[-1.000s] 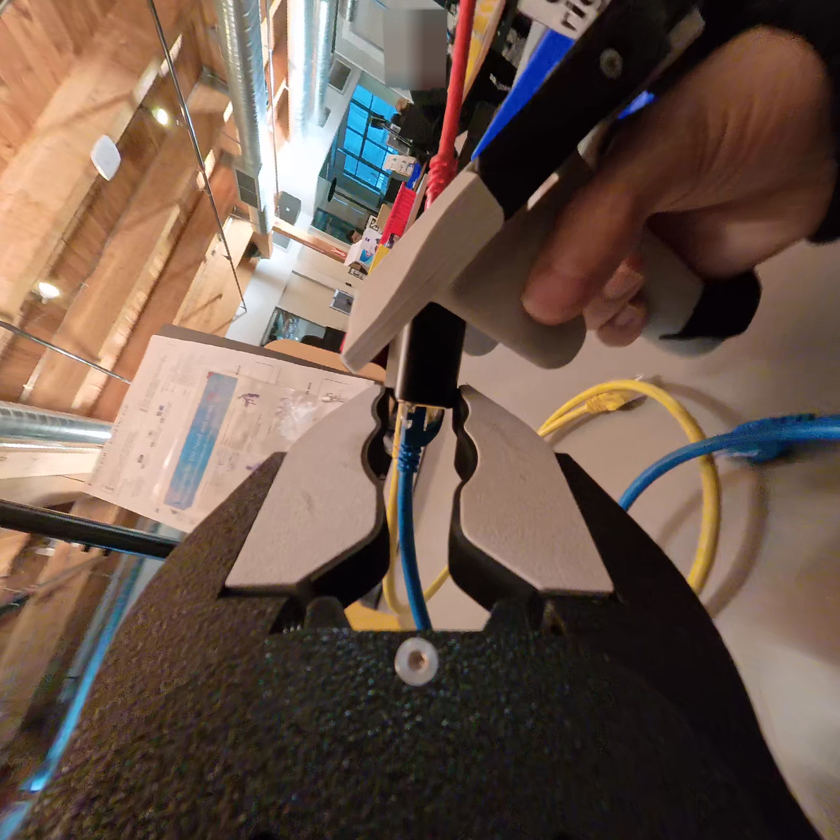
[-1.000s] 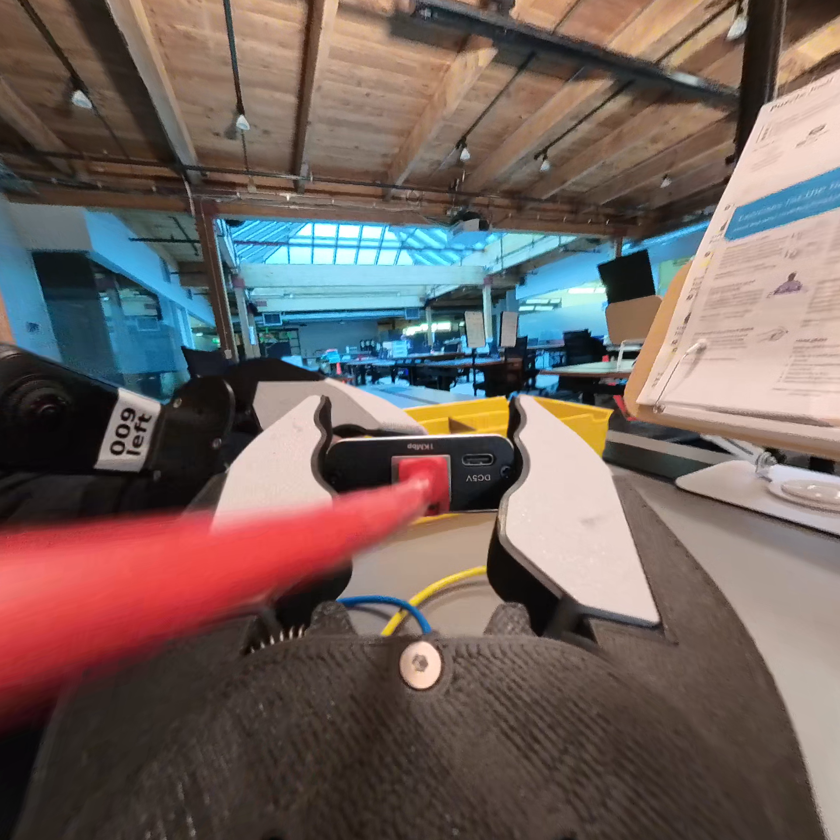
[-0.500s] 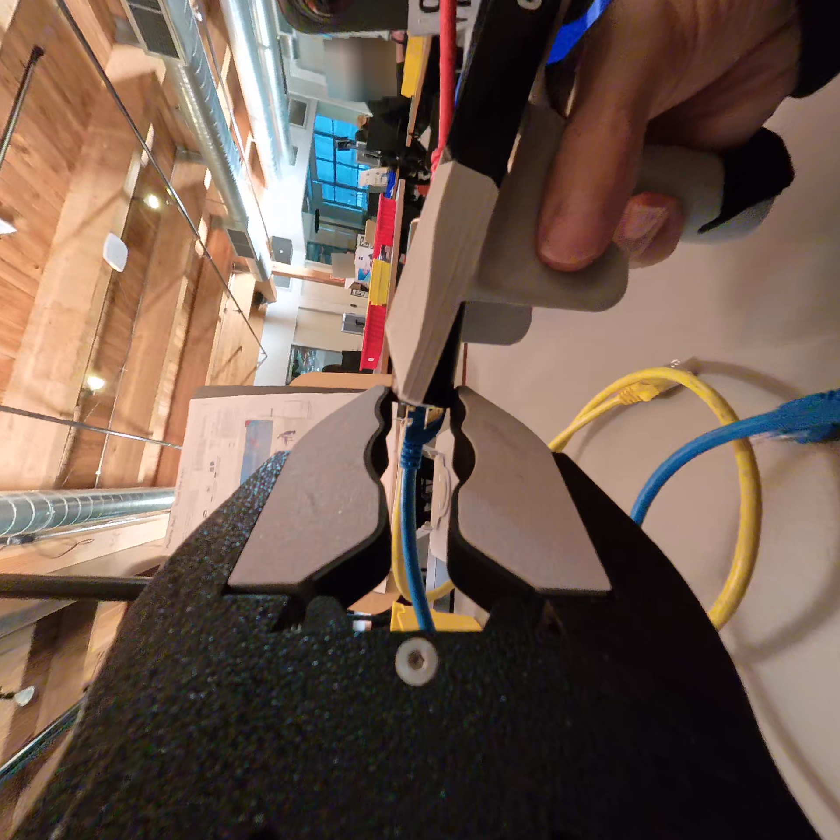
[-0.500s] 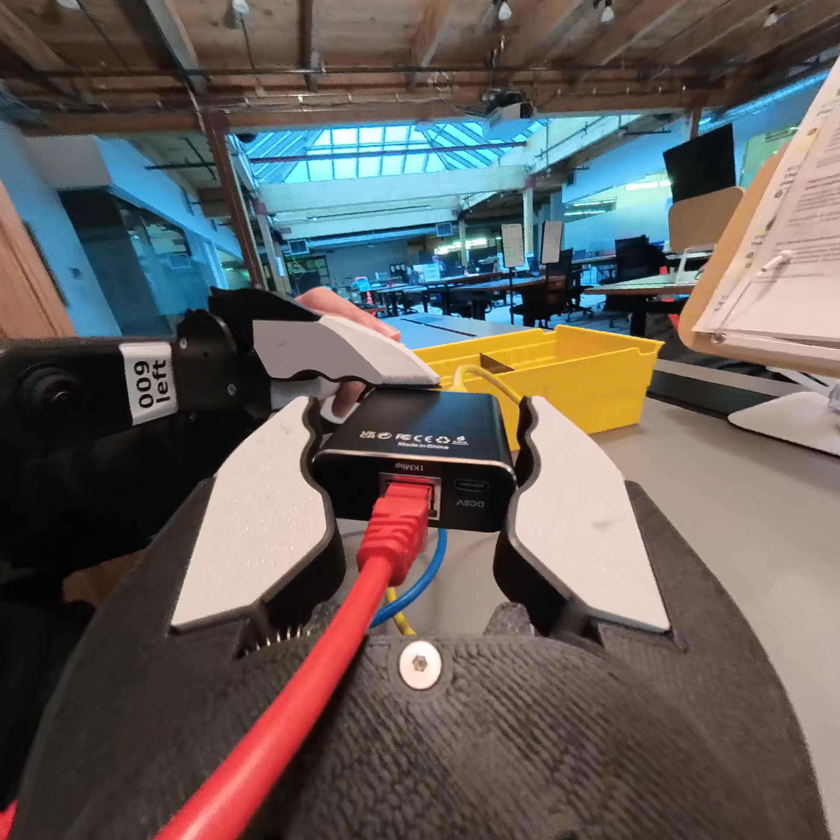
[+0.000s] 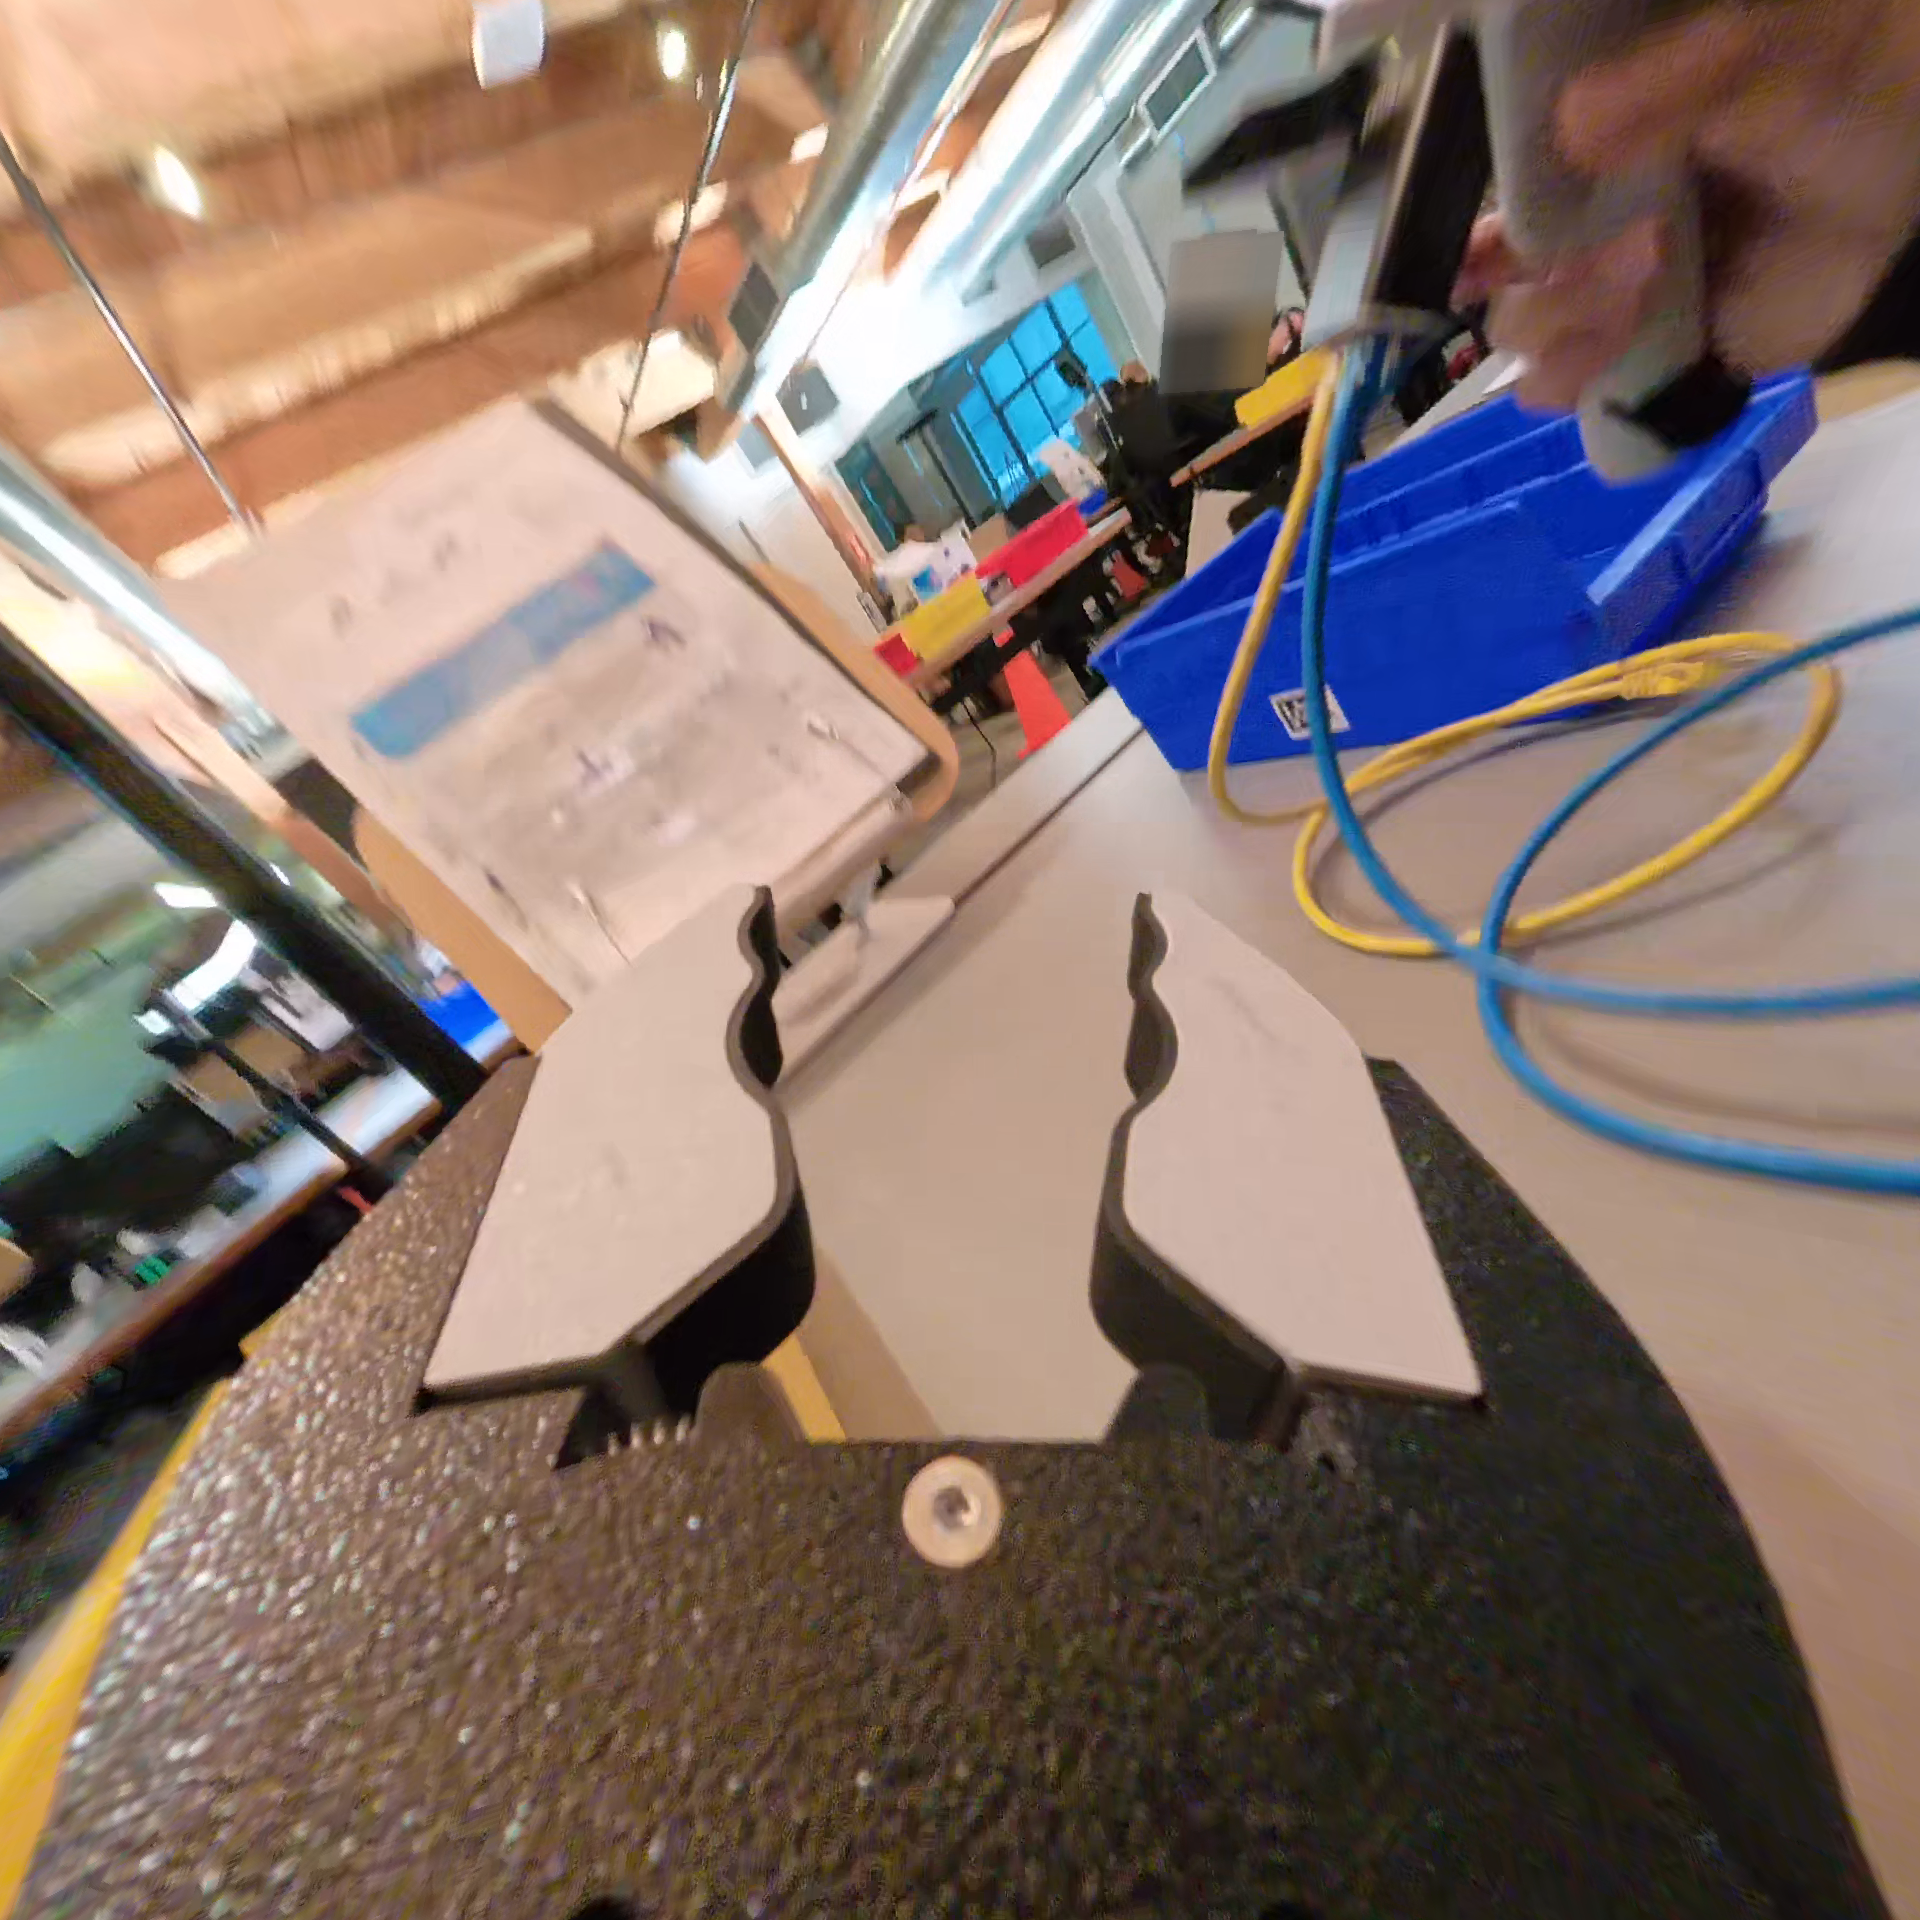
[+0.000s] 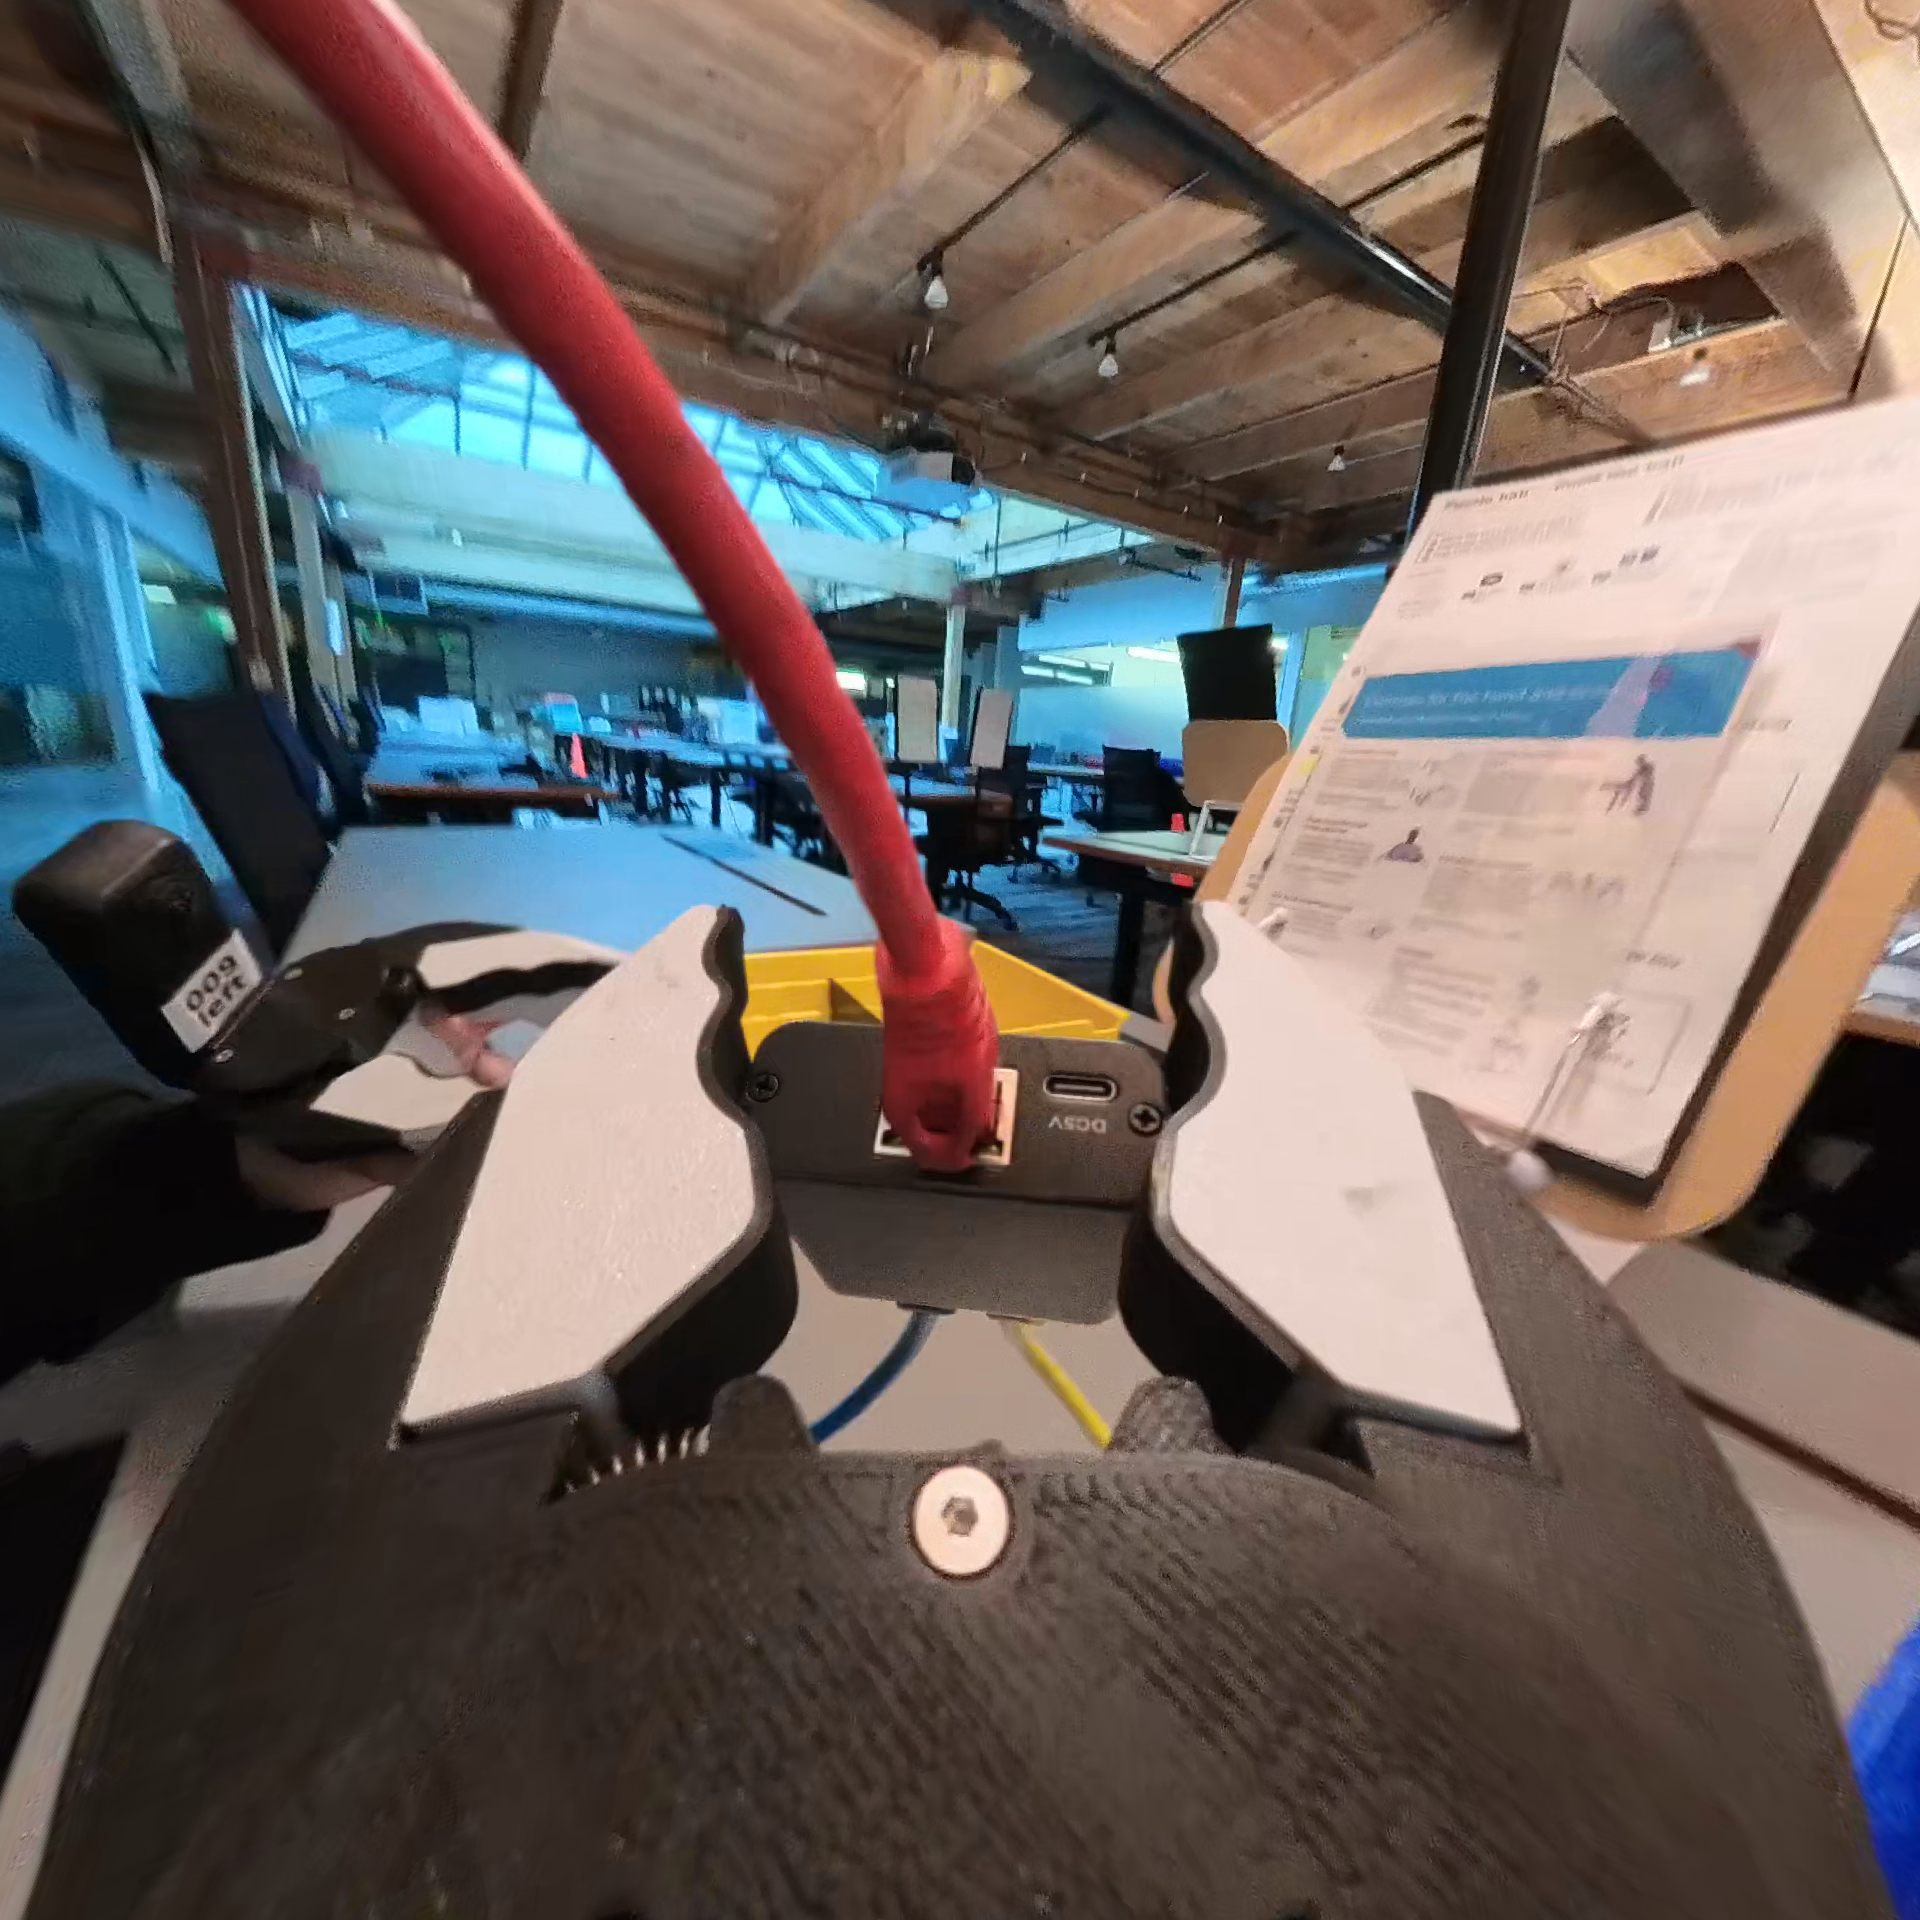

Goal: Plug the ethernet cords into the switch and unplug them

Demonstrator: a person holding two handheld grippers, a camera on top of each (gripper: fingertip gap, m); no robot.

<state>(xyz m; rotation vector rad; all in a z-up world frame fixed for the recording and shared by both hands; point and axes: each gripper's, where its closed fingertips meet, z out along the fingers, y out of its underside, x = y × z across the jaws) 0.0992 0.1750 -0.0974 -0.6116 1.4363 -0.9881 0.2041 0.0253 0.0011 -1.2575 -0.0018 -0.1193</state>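
I count one switch (image 6: 951,1164) pinched in my right claw (image 6: 951,1049), carrying three cords: one red (image 6: 665,436), one blue (image 5: 1392,894), one yellow (image 5: 1558,717). My left claw (image 5: 951,997) is spread, holding nothing.

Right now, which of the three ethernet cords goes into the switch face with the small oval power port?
The thick red cord. It enters the black switch beside that port, while the blue cord and yellow cord leave the switch's opposite end.

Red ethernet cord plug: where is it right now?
In the right wrist view, the red ethernet cord plug sits in a port of the black box-shaped switch, left of its small oval socket, between the right tool fingers.
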